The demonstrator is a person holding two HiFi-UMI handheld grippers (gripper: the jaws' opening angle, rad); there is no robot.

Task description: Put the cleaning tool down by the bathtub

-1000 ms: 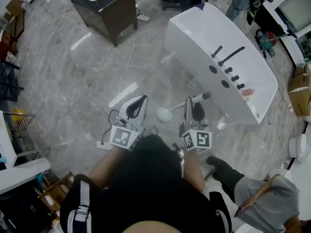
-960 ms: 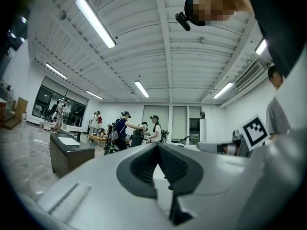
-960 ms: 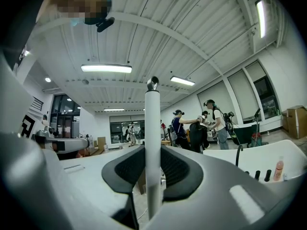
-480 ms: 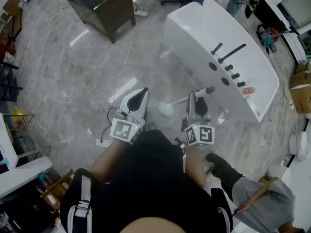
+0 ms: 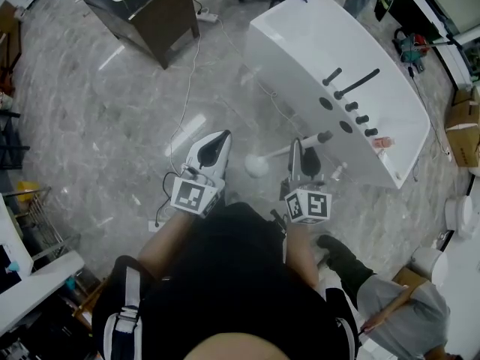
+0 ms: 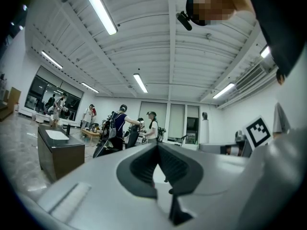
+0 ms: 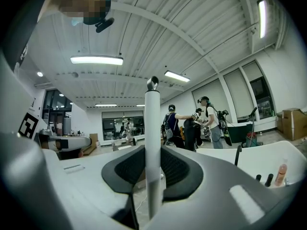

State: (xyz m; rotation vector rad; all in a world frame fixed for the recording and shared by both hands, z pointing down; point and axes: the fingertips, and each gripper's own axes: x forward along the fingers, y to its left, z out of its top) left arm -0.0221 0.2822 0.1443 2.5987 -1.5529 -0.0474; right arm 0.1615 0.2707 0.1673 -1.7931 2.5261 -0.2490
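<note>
The cleaning tool (image 5: 277, 154) is a white rod with a round white head (image 5: 256, 166) and a dark end knob; it hangs level above the floor, a short way from the bathtub. My right gripper (image 5: 299, 153) is shut on its handle (image 7: 152, 128), which stands straight up between the dark pads in the right gripper view. The white bathtub (image 5: 300, 43) lies just beyond, with black taps on its rim. My left gripper (image 5: 217, 144) hovers beside the brush head, shut, with nothing between its pads (image 6: 158, 152).
A dark cabinet (image 5: 146, 17) stands at the far left, and a white cable (image 5: 185, 103) trails over the marble floor. A small bottle (image 5: 383, 142) sits on the tub rim. A cardboard box (image 5: 465, 137) is at the right. Another person's foot (image 5: 337, 253) is near my right side.
Both grippers have drifted slightly forward toward the bathtub, the tool still held in the right one. The jaws have not moved.
</note>
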